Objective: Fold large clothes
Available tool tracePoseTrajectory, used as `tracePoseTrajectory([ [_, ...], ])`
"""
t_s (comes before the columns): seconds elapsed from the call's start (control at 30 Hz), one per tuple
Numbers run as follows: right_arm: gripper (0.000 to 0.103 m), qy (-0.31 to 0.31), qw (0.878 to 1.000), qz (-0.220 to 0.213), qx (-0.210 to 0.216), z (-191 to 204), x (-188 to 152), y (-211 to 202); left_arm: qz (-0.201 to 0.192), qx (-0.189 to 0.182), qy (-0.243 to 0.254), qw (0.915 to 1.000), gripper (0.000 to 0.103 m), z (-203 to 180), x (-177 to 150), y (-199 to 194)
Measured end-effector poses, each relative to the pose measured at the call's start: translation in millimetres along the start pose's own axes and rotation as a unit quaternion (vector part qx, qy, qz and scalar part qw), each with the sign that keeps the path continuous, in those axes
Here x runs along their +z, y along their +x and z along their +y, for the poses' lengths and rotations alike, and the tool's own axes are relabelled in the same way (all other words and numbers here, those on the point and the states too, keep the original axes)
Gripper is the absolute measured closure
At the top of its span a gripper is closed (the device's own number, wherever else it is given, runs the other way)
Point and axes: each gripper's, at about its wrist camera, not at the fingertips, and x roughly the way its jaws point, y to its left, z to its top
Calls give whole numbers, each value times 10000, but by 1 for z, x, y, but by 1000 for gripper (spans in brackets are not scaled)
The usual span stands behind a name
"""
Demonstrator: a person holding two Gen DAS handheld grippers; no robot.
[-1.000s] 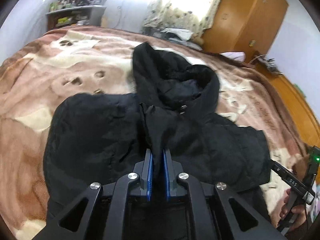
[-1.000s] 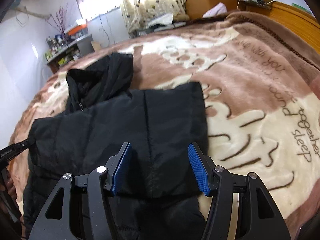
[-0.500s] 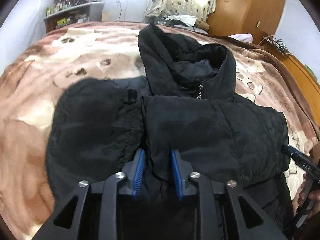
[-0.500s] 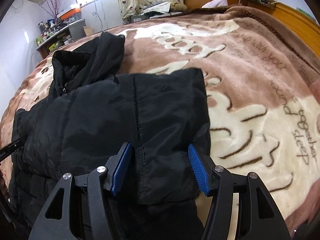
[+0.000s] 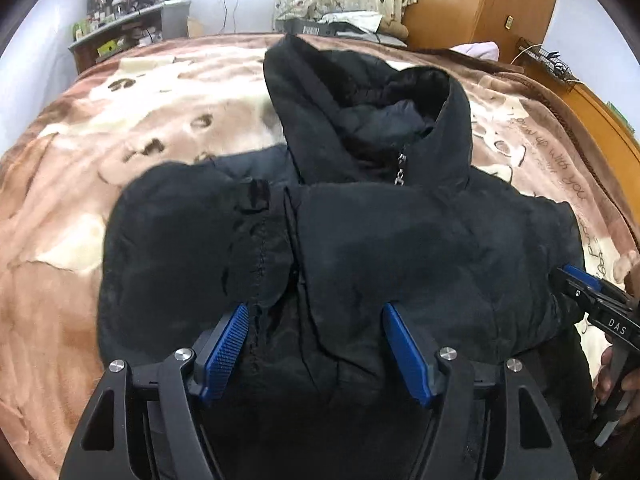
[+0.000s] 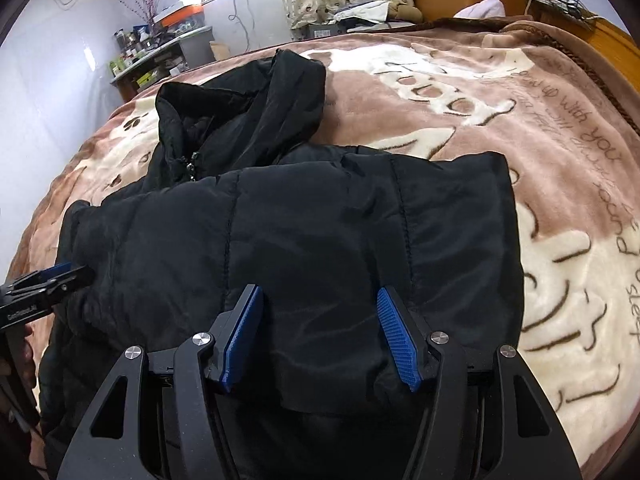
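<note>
A black hooded padded jacket (image 5: 400, 248) lies on the bed, both sleeves folded in over its front, hood (image 5: 360, 112) toward the far side. My left gripper (image 5: 316, 328) hangs over the jacket's middle where the two sleeve ends meet; its jaws are opening and the blue pads (image 5: 224, 344) press on nothing. In the right wrist view the same jacket (image 6: 320, 240) fills the centre. My right gripper (image 6: 320, 324) stands open above the folded right sleeve, fabric below it but not pinched. Each gripper shows at the edge of the other's view, the right gripper (image 5: 588, 292) and the left gripper (image 6: 44, 284).
A brown and cream plush blanket (image 6: 520, 128) covers the bed. A wooden wardrobe (image 5: 480, 0) and curtained window stand beyond the far edge, a cluttered shelf (image 5: 128, 20) at the far left. A wooden bed frame (image 5: 600, 112) runs along the right. A hand (image 5: 624, 384) holds the right gripper.
My left gripper was shut on the sleeve fabric, then let it go and its jaws spread wide; the sleeve now lies flat on the jacket. The right gripper shifted sideways over the jacket, still open.
</note>
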Motion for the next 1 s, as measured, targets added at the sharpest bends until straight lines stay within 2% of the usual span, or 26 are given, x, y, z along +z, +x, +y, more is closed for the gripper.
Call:
tracePoseTrajectory([
  [0.07, 42, -2, 10000, 33, 26, -1, 5, -1, -38, -126, -95, 9999, 33, 5, 4, -2],
  [0.17, 42, -76, 9998, -176, 104, 2, 22, -13, -355, -305, -204, 9987, 33, 11, 17, -14],
  [0.27, 37, 77, 9991, -329, 259, 3, 51, -16, -531, -290, -257, 9978, 33, 14, 39, -20],
  [0.4, 33, 100, 9988, -397, 286, 9, 96, -1, -610, -365, -192, 9973, 33, 15, 70, -14],
  [0.47, 32, 256, 9980, -487, 300, 9, 122, 10, -636, -254, -121, 9976, 33, 15, 86, -10],
  [0.53, 29, 417, 9970, -527, 385, 7, 142, 23, -708, -322, -85, 9969, 33, 14, 99, -6],
  [0.6, 29, 480, 9967, -599, 255, 8, 159, 34, -677, -477, -229, 9963, 33, 17, 110, 4],
  [0.7, 29, 302, 9973, -666, 107, 20, 185, 57, -626, -629, -330, 9955, 33, 17, 112, 19],
  [0.77, 29, 170, 9973, -698, -122, 28, 197, 70, -531, -591, -360, 9962, 33, 17, 106, 30],
  [0.83, 29, 54, 9979, -593, -245, 36, 209, 86, -439, -643, -319, 9965, 33, 17, 99, 43],
  [0.9, 29, 58, 9979, -488, -411, 40, 216, 101, -507, -606, -236, 9966, 33, 17, 94, 48],
  [1.0, 31, 151, 9985, -127, -514, 41, 223, 125, -451, -586, -222, 9970, 33, 21, 96, 53],
])
